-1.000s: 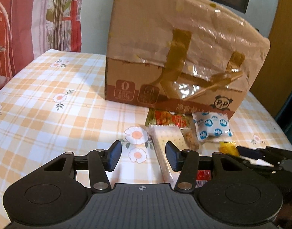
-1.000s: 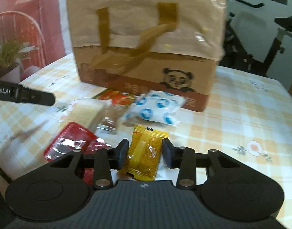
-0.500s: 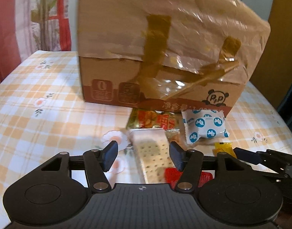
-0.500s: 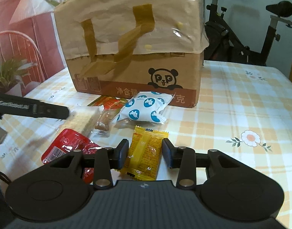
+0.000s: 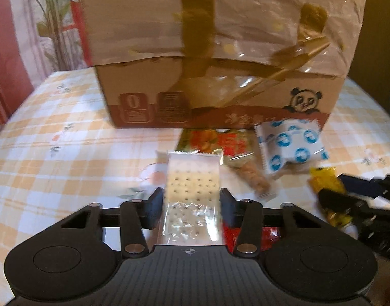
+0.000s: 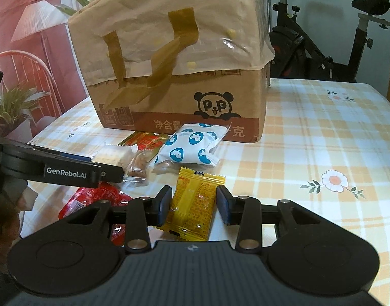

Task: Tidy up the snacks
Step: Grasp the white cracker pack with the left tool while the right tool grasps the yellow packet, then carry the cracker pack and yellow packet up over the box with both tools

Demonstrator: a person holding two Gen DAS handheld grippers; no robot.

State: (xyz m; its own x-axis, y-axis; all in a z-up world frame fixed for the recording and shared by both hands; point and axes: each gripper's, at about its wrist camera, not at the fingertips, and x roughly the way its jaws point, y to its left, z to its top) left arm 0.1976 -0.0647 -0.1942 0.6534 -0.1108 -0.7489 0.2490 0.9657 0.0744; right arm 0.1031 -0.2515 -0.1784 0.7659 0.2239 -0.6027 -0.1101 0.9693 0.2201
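Left tool point(image 5: 192, 207) stands open astride the cracker packet point(image 5: 192, 178), a finger close on each side, not clearly pressing it. Right tool point(image 6: 193, 205) is likewise open around the yellow candy packet point(image 6: 195, 204), its pads close beside the wrapper's edges; contact cannot be told.

Both packets lie flat on the bench point(image 6: 322, 140), in front of the cardboard box point(image 6: 184, 102). Between them and the box lie a white pouch with blue dots point(image 6: 191, 149) just before the panda print, a red and green snack packet point(image 5: 215, 140) partly under its neighbours, and a small clear-wrapped brown snack point(image 5: 253, 176). A red packet point(image 6: 92, 199) lies nearest the person, left of the yellow one and partly hidden under the left tool's body.

A plaid yellow-and-white cloth with daisy prints covers the bench. A crinkled plastic bag with tan handles point(image 6: 169, 33) is draped over the top of the box. Behind the box to its left are a pink curtain point(image 6: 29, 20) and green plants point(image 6: 13, 104); behind it to the right stands an exercise bike point(image 6: 322, 38).
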